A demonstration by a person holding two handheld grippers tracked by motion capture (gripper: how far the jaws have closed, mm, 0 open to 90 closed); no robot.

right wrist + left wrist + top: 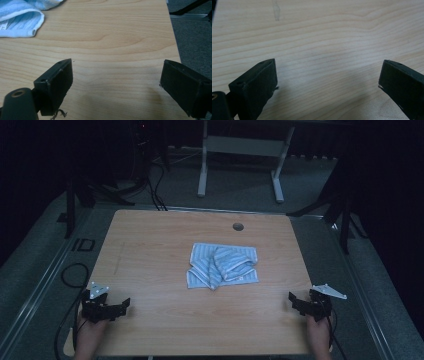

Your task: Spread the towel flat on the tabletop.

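A crumpled striped towel waits in the middle of the desk, between two resting grippers.

The blue-and-white towel (pixel 223 265) lies bunched near the centre of the desk (pixel 150 240), a little toward the far edge, and its longer side runs left to right. It is ahead of both grippers and well apart from them. The right gripper (pixel 296 302) sits at the near right edge, and its view catches a corner of the towel to the upper left. It seems slightly nearer than the left gripper (pixel 118 307), which sits at the near left corner over bare wood. The fingers (pixel 55 85) of both grippers are spread wide and hold nothing.
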